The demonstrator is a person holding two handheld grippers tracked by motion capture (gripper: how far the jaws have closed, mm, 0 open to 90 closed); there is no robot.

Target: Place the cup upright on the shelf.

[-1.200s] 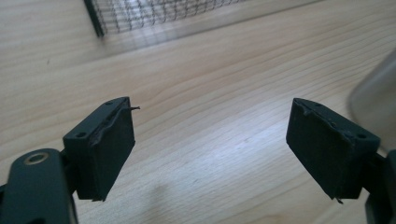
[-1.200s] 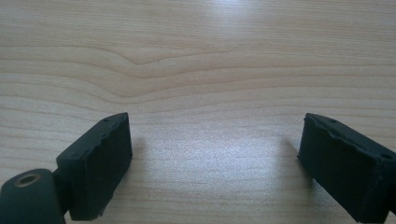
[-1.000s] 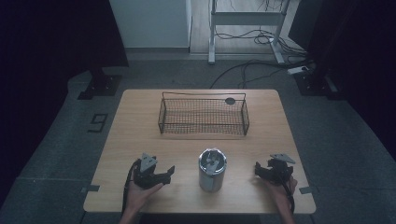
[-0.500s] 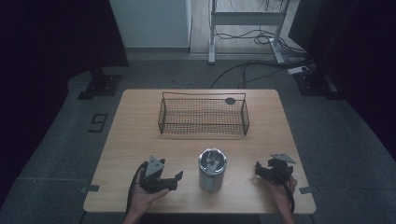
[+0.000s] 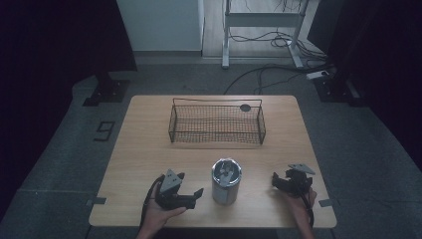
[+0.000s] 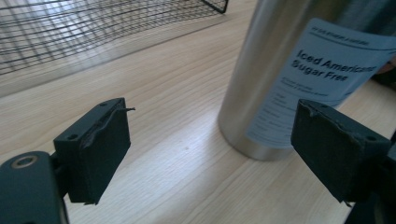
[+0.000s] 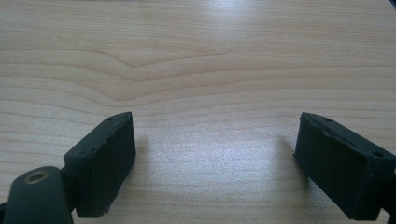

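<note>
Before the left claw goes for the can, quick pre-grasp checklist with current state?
1. Left claw open: ok, jaws spread wide.
2. Steel can upright on the table: ok. Its label reads Iced Americano Sugar Free.
3. Can lined up between the left jaws: not ok. It stands ahead and off toward one jaw, untouched.
4. Right claw clear of the can: ok, open and apart from it over bare wood.
5. Wire basket free of contents: ok, nothing seen inside.
6. Can lid sealed: cannot tell from above.
</note>
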